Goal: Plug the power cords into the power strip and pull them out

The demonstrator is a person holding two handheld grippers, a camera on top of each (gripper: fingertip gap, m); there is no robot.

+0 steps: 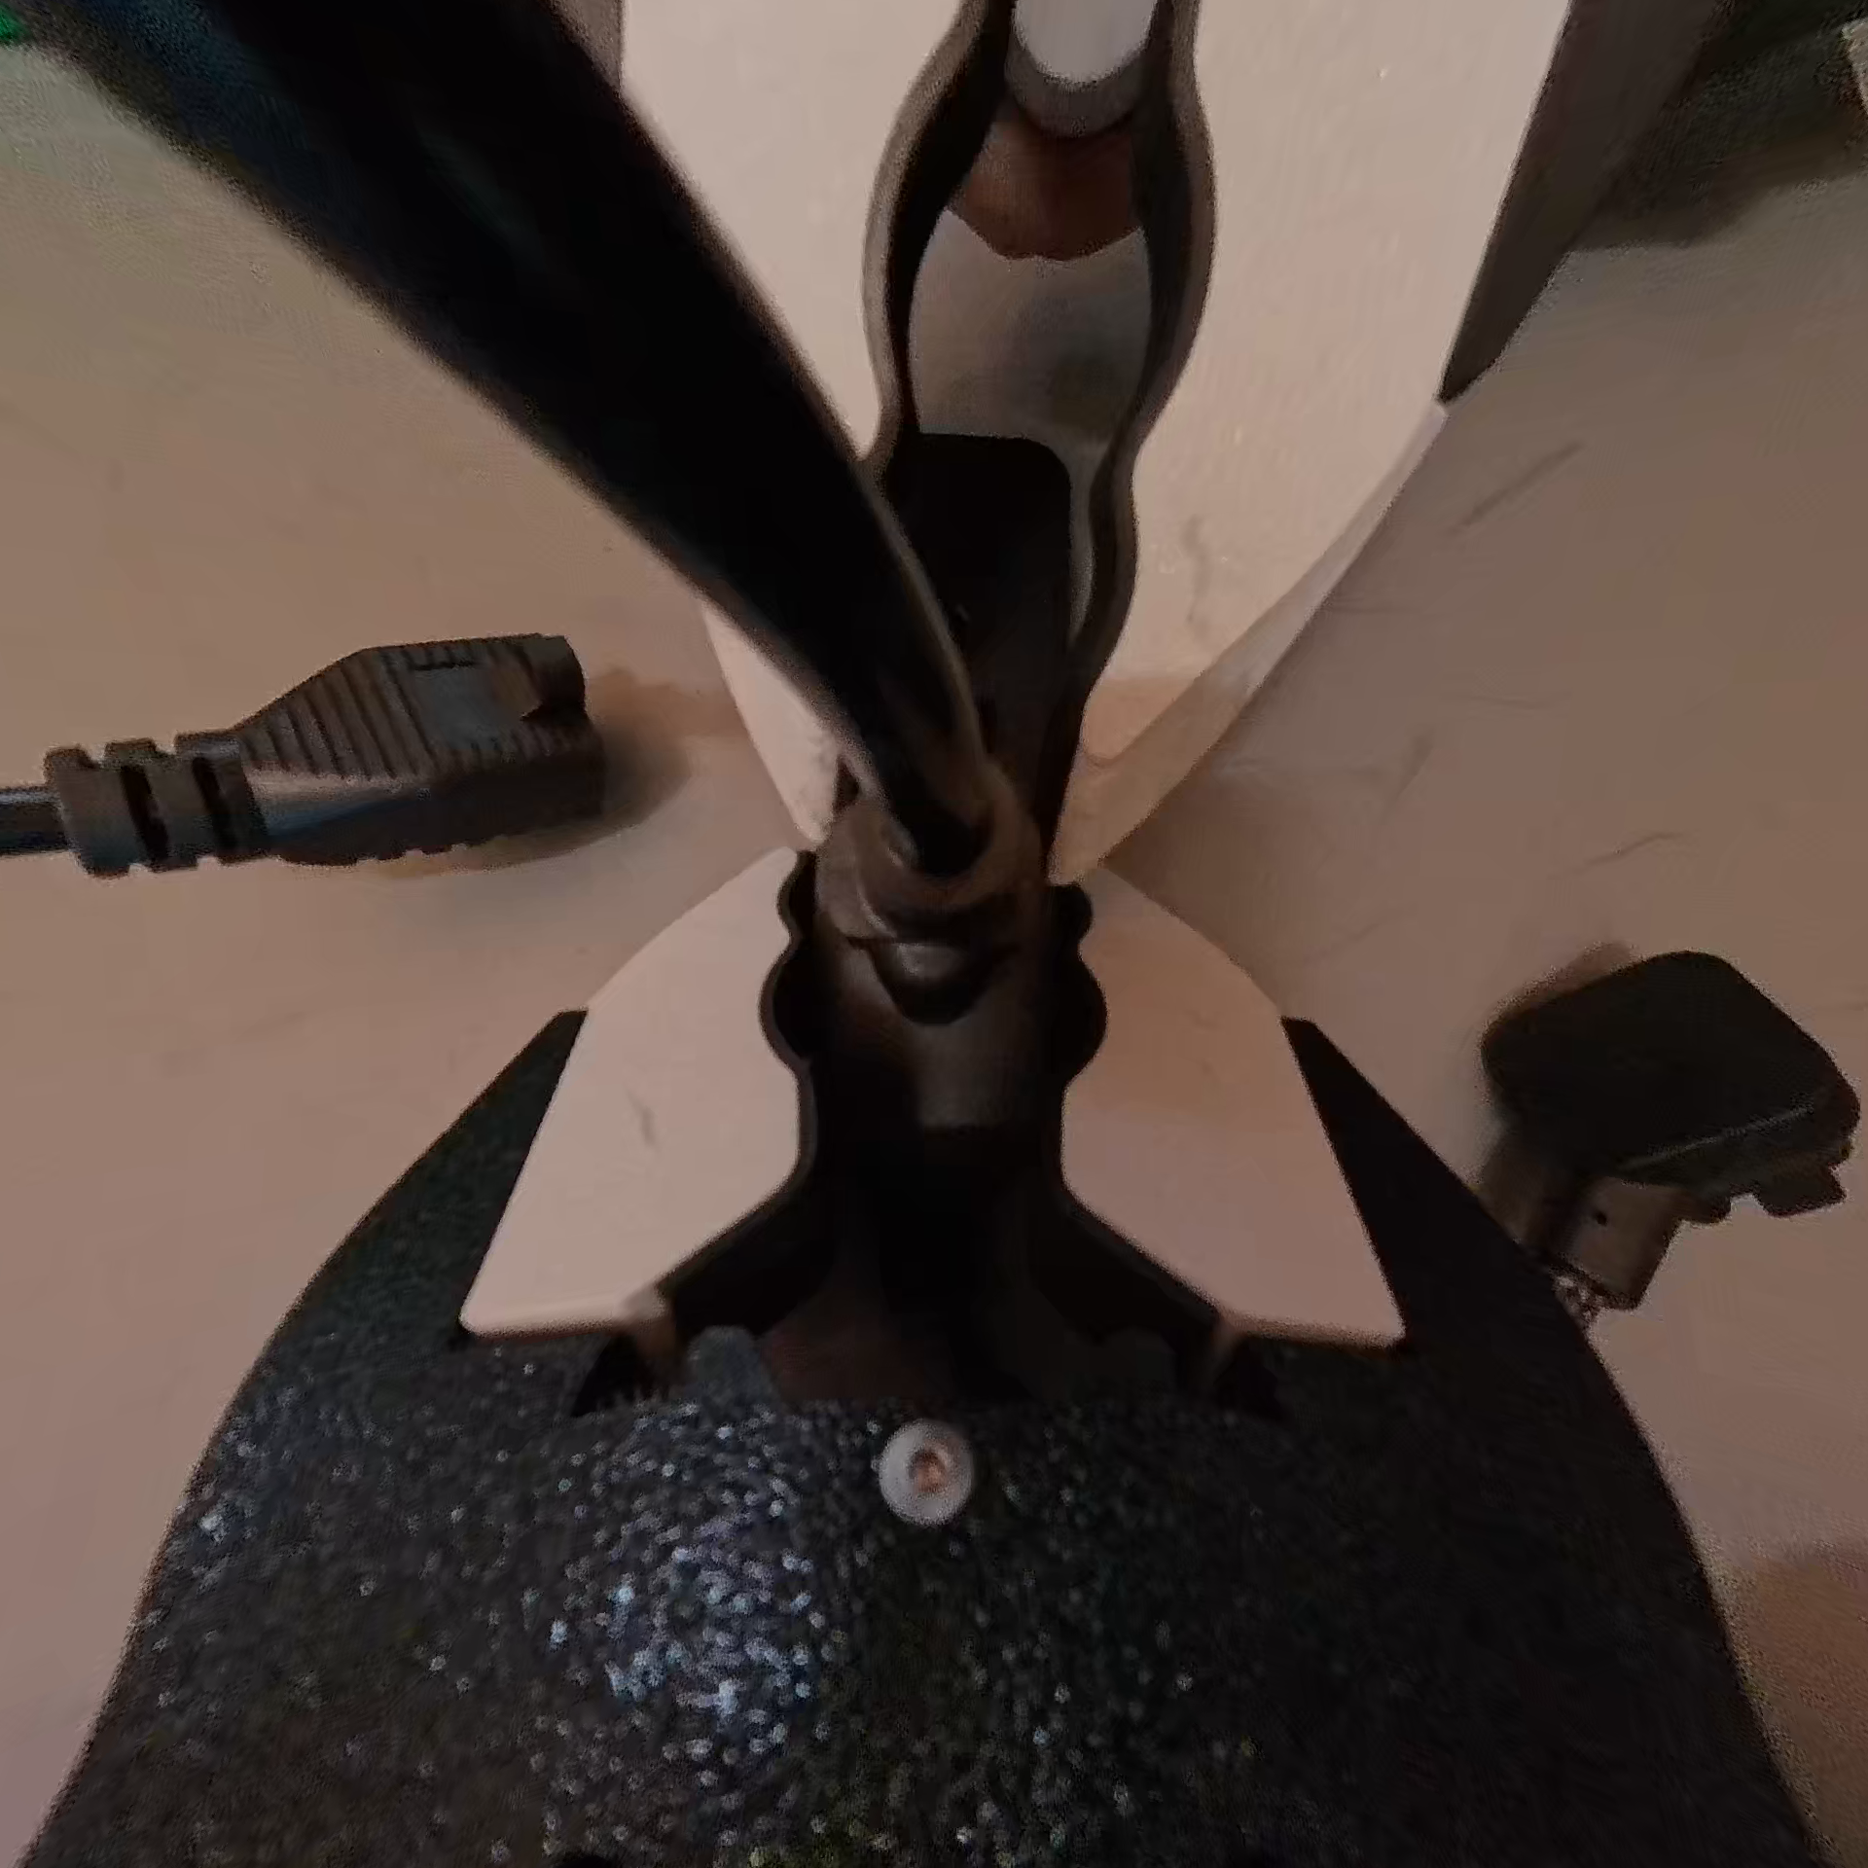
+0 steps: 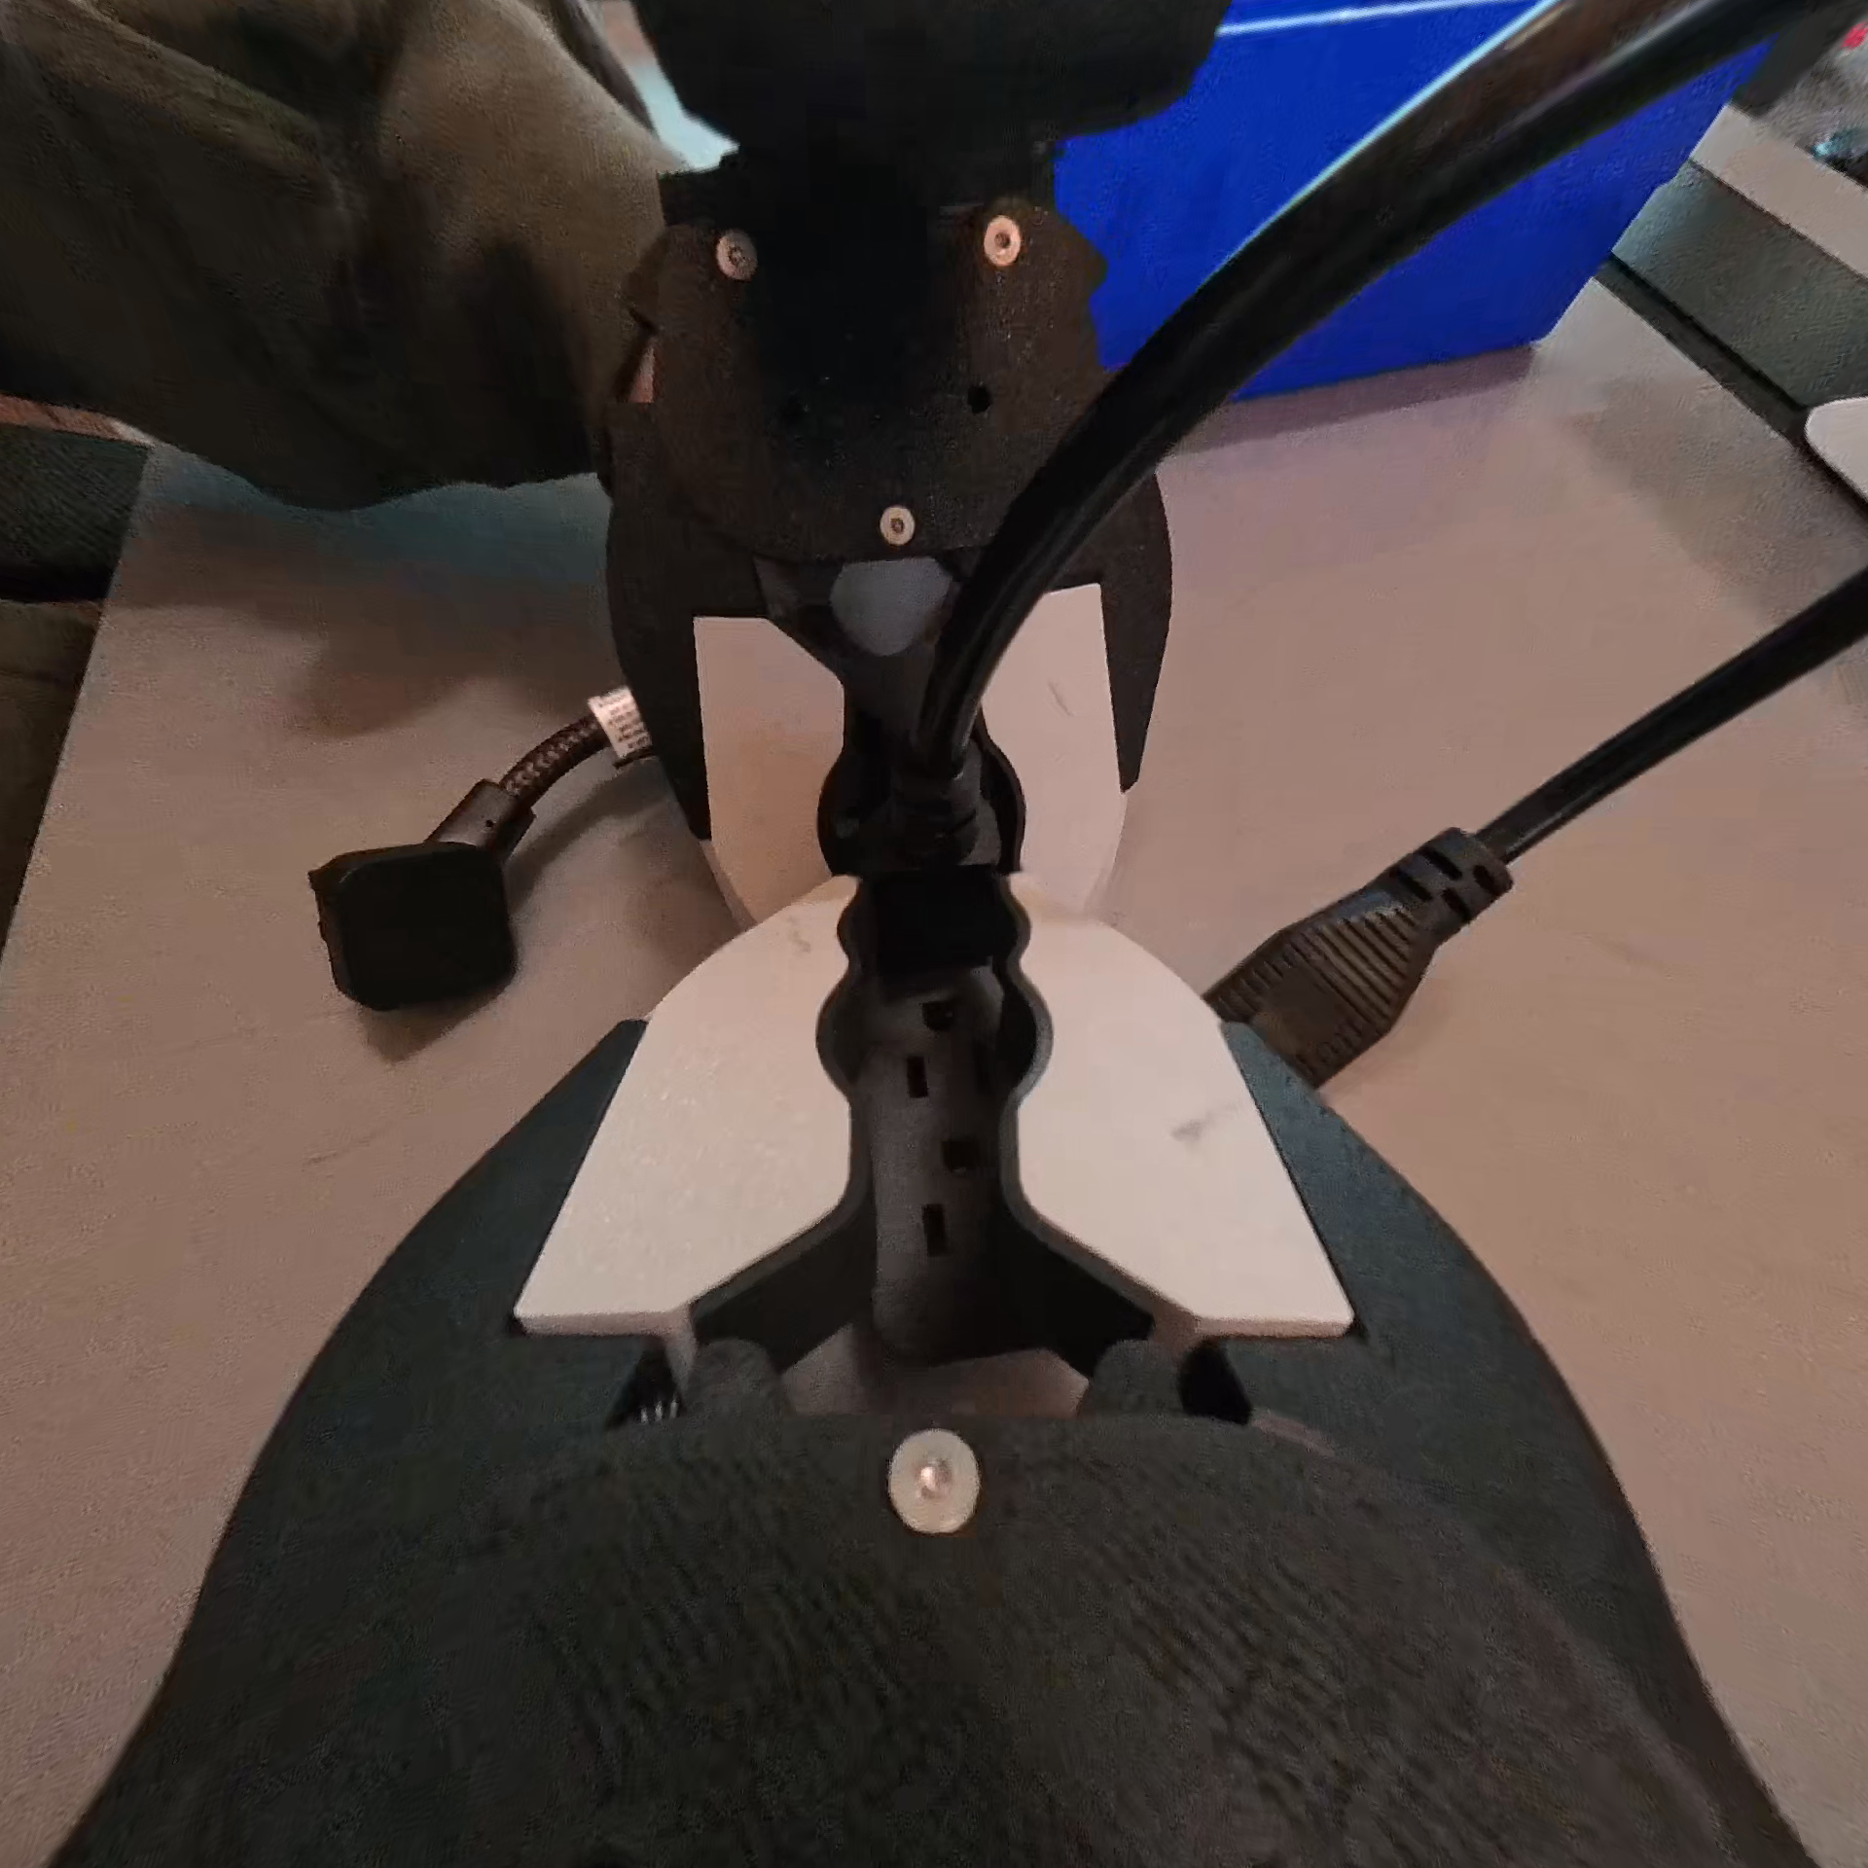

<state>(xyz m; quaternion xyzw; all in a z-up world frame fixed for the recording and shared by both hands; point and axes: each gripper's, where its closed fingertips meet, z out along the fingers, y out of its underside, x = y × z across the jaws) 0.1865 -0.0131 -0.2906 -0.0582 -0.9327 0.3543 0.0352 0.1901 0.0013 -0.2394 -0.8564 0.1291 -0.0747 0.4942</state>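
My right gripper (image 2: 930,910) is shut on a grey power strip (image 2: 925,1162), whose sockets show between its white fingers (image 2: 728,1142). My left gripper (image 1: 935,879) faces it, shut on a black plug (image 1: 940,970) at the strip's far end. The plug's thick black cord (image 1: 566,303) rises up and away. In the right wrist view the plug (image 2: 925,809) sits against the strip's face with its prongs hidden, and the left gripper (image 2: 925,839) stands over it. The strip (image 1: 1031,334) shows in the left wrist view between the right gripper's fingers (image 1: 1314,606).
A loose black ribbed cord connector (image 1: 334,758) lies on the beige table (image 1: 253,1112), and also shows in the right wrist view (image 2: 1355,970). A flat black plug on a braided cable (image 2: 414,930) lies on the other side. A blue box (image 2: 1415,202) and a person's dark sleeve (image 2: 303,253) are behind. The left gripper's tips are roughly 5 cm from the right gripper's.
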